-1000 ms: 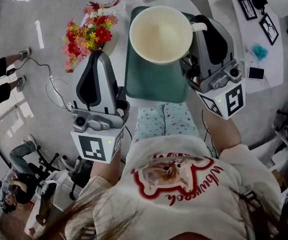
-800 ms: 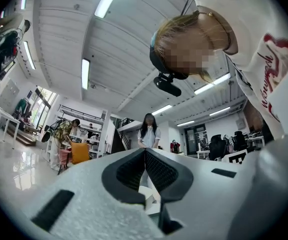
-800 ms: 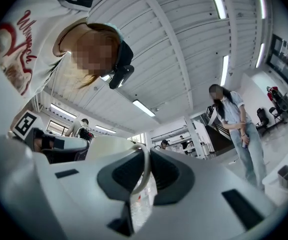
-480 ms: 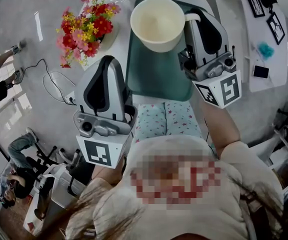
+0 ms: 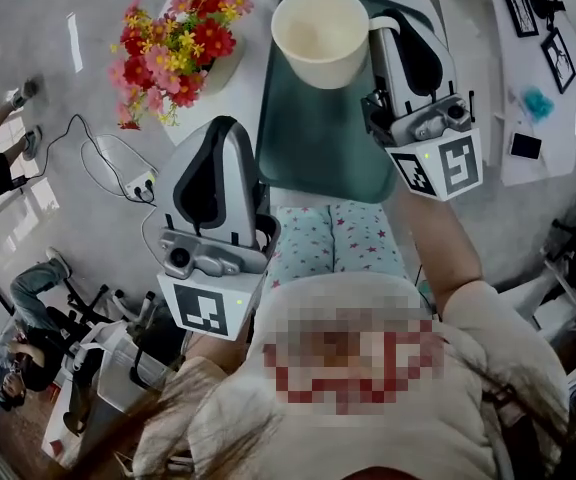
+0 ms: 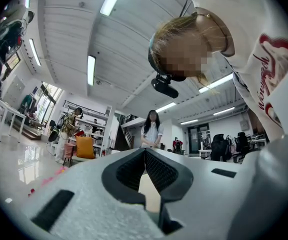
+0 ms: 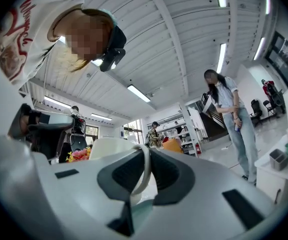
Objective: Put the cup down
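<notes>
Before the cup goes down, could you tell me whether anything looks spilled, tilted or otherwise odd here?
Nothing stands out: the cup is upright and looks empty, its handle pinched in the right claw, over the green tray. No spill shows on the tray.

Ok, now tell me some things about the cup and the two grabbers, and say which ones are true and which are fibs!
1. The right gripper is shut on the cup's handle. True.
2. The cup is full of juice. False: its inside looks empty from above.
3. The left gripper is holding the flowers. False: its jaws are together on nothing, and the flowers sit off to one side.
4. In the head view the cup is seen over the green tray. True.
</notes>
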Demonstrator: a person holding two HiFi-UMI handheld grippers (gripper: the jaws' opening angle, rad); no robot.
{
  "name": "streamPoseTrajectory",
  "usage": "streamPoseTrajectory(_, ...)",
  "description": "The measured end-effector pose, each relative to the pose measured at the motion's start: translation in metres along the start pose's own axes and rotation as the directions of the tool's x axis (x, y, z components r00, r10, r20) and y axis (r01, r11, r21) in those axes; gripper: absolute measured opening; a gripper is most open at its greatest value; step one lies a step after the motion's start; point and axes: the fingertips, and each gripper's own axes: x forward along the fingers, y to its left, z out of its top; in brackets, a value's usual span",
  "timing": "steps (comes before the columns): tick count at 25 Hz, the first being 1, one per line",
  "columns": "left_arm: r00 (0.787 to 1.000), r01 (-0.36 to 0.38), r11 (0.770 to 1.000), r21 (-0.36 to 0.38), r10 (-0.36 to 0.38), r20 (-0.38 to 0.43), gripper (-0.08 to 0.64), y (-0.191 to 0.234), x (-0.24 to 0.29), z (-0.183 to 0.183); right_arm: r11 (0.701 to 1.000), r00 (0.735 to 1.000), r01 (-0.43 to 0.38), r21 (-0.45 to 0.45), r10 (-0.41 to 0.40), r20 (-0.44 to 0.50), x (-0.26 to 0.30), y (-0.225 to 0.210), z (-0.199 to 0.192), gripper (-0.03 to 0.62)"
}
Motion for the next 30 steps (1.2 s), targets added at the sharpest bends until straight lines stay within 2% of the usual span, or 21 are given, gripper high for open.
streamPoseTrajectory(15,1.0,-0.018,1.0,0.001,0.018,-0.008,0.015,0.011,-0.014,-0.008,1.0,0.99,-0.003,-0.028,-0.001,-0.143,0.013,0.002,-0.048,0.051)
streamPoseTrajectory(25,1.0,-0.024,1.0,0.002,0.024,-0.008,0.015,0.015,-0.015,-0.009,0.999,0.97,-0.005,-0.036,-0.004,-0.242,0.013,0.003,-0.073,0.051)
streamPoseTrajectory(30,1.0,-0.021,1.0,-0.001,0.021,-0.006,0.015,0.015,-0.014,-0.008,0.999,0.966,-0.005,-0.034,-0.004,-0.259,0.011,0.005,-0.076,0.051)
